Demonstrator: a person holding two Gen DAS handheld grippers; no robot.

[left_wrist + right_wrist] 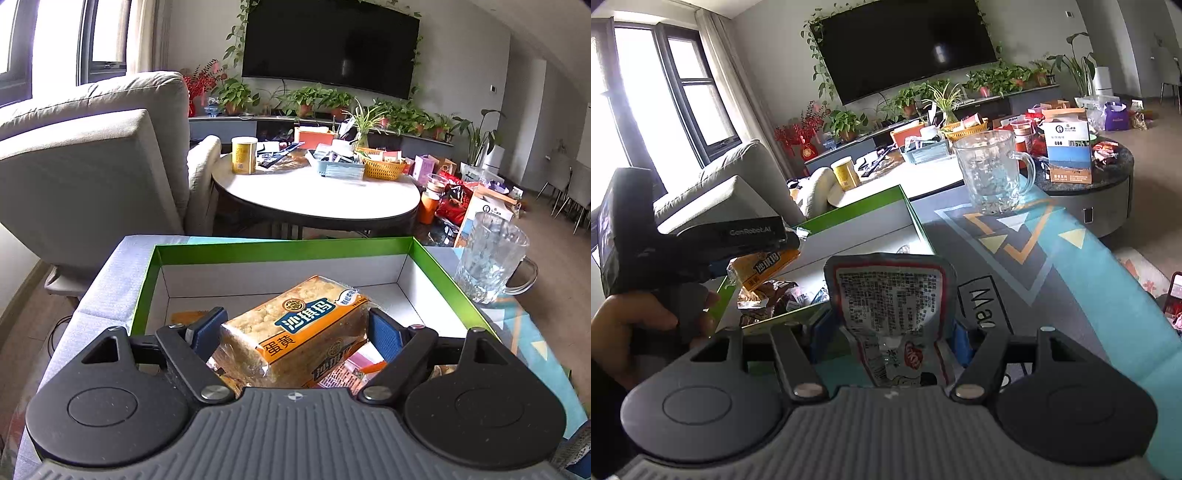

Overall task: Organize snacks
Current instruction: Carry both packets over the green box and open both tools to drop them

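My left gripper (295,326) is shut on an orange and yellow sachima pack (291,332), its blue pads (208,326) against the pack's two ends. The pack hangs over a green-rimmed white box (280,245), above other wrapped snacks (354,365). In the right wrist view the same gripper (775,243) holds the pack (768,264) over the box (857,206), with a hand (628,325) on its handle. My right gripper (890,332) is shut on a silver pouch with a red border (890,295), just right of the box's near corner.
A glass mug (487,258) (993,173) stands on the teal patterned mat (1071,258) right of the box. Beyond are a round white table (314,195) with a yellow can (243,155) and baskets, and a grey armchair (92,147) at left.
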